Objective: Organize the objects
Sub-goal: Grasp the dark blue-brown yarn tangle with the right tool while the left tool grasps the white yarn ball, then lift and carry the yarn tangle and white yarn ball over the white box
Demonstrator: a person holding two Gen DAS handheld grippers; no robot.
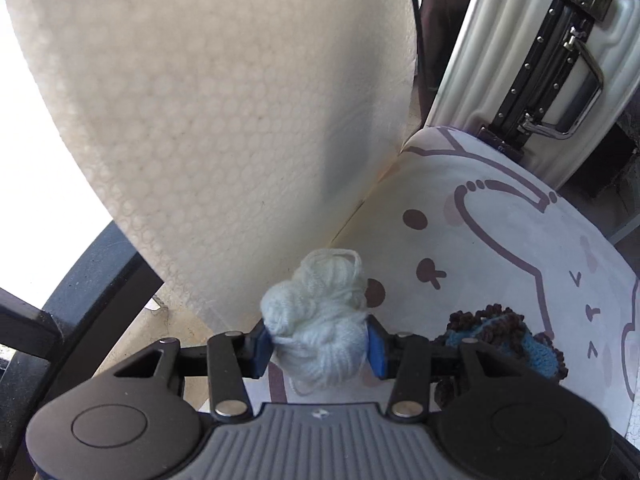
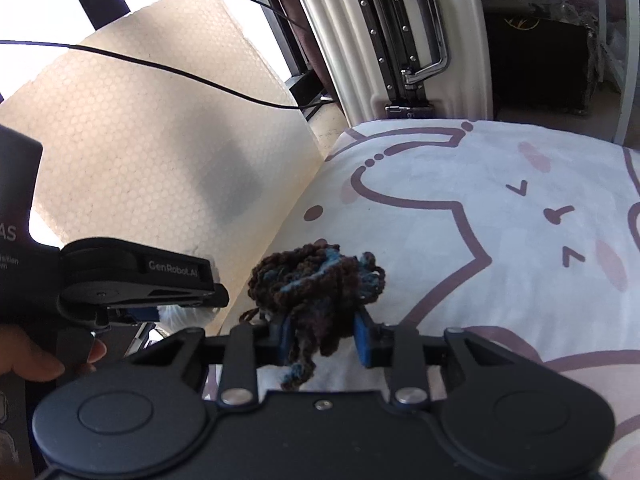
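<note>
A pale blue-white bundle of yarn is pinched between the blue pads of my left gripper, which is shut on it above the edge of a white cushion printed with a cartoon face. A dark brown and blue knitted bundle is clamped in my right gripper, with loose strands hanging below the pads. That same brown-blue bundle shows at the lower right of the left wrist view. The left gripper appears side-on at the left of the right wrist view, held by a hand.
A cream sheet with a honeycomb texture leans behind the cushion. A white hard-shell suitcase with a metal handle stands at the back right. Black cables run across the sheet. Dark metal bars are at the left.
</note>
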